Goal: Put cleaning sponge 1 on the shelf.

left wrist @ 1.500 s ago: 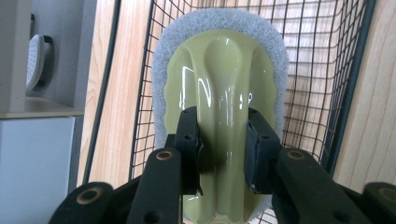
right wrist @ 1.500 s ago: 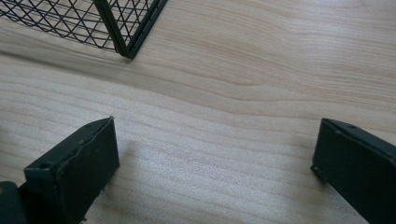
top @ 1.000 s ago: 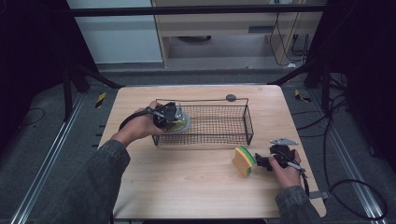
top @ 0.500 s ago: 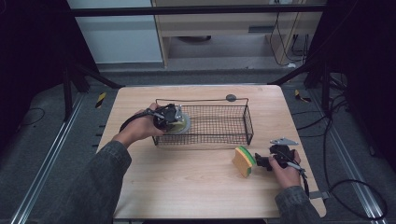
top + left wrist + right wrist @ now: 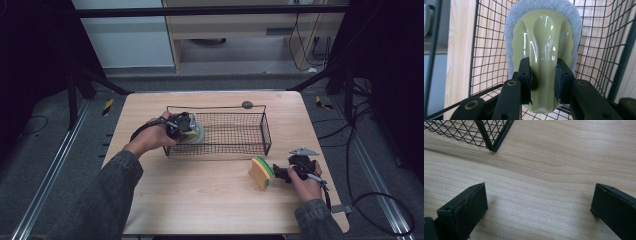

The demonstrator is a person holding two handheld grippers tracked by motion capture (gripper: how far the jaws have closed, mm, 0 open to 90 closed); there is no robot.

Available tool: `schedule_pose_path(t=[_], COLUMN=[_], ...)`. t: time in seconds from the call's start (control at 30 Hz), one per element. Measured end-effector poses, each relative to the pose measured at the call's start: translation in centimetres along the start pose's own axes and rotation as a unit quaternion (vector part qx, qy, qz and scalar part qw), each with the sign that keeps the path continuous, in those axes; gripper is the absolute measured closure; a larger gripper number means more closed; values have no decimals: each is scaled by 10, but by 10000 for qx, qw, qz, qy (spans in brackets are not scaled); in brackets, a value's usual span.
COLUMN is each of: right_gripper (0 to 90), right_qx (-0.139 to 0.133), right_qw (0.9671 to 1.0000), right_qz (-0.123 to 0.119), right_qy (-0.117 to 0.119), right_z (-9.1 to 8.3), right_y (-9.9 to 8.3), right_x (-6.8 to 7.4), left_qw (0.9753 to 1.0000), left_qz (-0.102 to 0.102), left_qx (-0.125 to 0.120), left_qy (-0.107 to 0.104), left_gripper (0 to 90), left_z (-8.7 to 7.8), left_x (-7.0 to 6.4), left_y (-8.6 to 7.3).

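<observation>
Pale green plastic scrubber (image 5: 544, 50), glossy handle on a white fibre pad: your left gripper (image 5: 543, 80) clamps its handle between both jaws and holds it inside the left end of the black wire basket (image 5: 235, 132), which sits on the desk (image 5: 200, 200) toward its far edge. Your right gripper (image 5: 537, 207) rests near the right edge with its jaws spread wide over bare wood, nothing between them. A yellow-and-green sponge (image 5: 261, 173) stands on edge just beside that gripper.

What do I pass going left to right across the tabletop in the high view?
Left tongs clamped on the scrubber → wire basket → sponge → right tongs → grey plate.
</observation>
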State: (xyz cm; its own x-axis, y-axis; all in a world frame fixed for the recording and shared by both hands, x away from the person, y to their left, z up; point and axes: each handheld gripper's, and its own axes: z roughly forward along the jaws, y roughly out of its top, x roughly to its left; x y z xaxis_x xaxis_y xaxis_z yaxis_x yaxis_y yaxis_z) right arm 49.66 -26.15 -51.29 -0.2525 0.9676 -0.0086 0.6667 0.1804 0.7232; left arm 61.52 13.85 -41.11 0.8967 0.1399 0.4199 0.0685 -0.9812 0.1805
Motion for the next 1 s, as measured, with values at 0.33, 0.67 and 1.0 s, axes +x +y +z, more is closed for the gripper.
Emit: schedule_pose_path(t=[0.33, 0.67, 1.0], right_gripper=[6, 6, 4], right_qx=[1, 1, 11], right_qw=[10000, 10000, 10000], right_qz=[11, 11, 18], right_qy=[1, 0, 5], right_z=[0, 0, 0], right_y=[0, 0, 0], right_x=[0, 0, 0], left_qw=[9998, 9996, 9993], left_qz=[-124, -198, -260], left_qx=[12, 19, -48], left_qy=[-149, -209, -254], left_gripper=[694, 682, 655], left_z=[7, 8, 8], left_x=[2, 3, 1], left_y=[0, 0, -1])
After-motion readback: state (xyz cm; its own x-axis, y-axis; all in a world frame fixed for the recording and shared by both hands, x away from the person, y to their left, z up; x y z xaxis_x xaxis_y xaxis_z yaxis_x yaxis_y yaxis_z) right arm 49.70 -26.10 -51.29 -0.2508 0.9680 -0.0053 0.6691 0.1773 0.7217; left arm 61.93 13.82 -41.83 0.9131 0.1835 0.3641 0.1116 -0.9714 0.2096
